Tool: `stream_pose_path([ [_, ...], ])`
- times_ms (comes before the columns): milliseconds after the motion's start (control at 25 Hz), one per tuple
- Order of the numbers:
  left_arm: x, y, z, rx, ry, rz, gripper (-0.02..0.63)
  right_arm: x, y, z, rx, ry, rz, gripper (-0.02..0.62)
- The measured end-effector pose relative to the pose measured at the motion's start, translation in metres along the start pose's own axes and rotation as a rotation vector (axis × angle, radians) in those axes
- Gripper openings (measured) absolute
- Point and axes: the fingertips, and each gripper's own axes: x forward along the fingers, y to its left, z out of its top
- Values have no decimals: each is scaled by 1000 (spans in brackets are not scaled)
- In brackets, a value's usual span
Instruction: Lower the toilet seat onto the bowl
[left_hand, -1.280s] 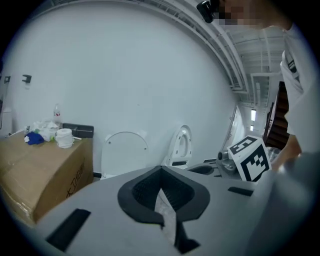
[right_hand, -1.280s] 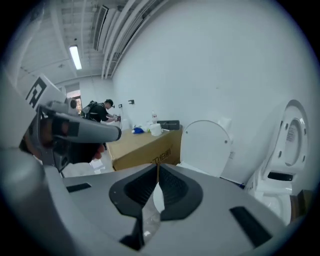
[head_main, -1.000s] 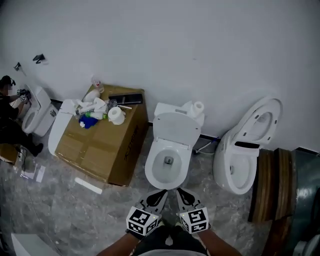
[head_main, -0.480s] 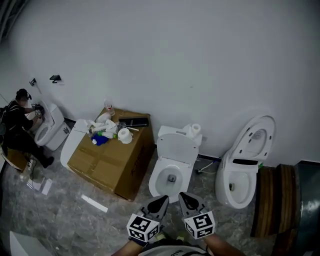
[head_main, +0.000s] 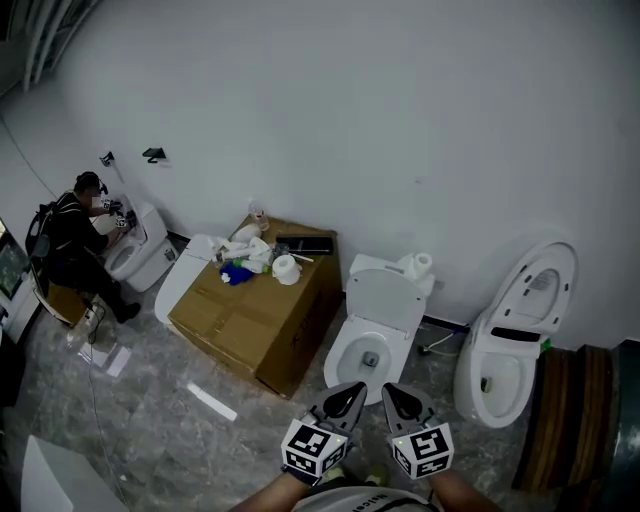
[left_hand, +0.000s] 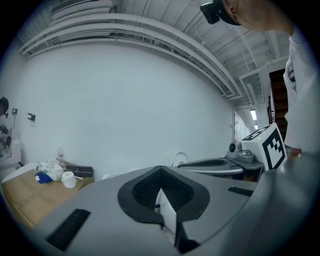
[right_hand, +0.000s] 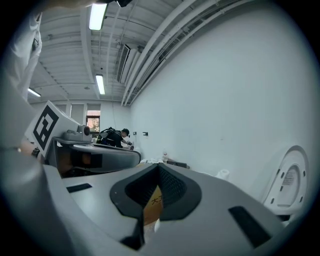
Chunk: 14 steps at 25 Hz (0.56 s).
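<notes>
Now, seat: white plastic toilet seat (head_main: 386, 298) stands raised against the tank, far of the white bowl (head_main: 345, 362).
Tongs: left tongs (head_main: 350, 392) and right tongs (head_main: 393, 393) closed, empty, near the bowl, clear of the seat.
Risk: the smooth seat may slip off closed tips and slam.
Room: grey marbled floor (head_main: 150, 420); brown cardboard box (head_main: 260, 320) left; white wall (head_main: 350, 120) far.

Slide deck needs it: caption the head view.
Left tool and right tool, both shut, before an open toilet beside a cardboard box.

wall (head_main: 350, 120): white, plain, seen at 12 o'clock | floor (head_main: 150, 430): grey, marbled, at 7 o'clock | cardboard box (head_main: 250, 325): set at 8 o'clock | ceiling lamps (right_hand: 97, 17): lit
</notes>
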Motion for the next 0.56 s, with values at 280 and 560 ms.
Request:
stream_pose_path([
  [280, 0, -24, -2, 17, 9, -7, 11, -20, -7, 2, -6, -21, -3, 15],
  [560, 6, -52, -1, 31, 3, -20, 11, -41, -17, -4, -5, -23, -6, 15],
])
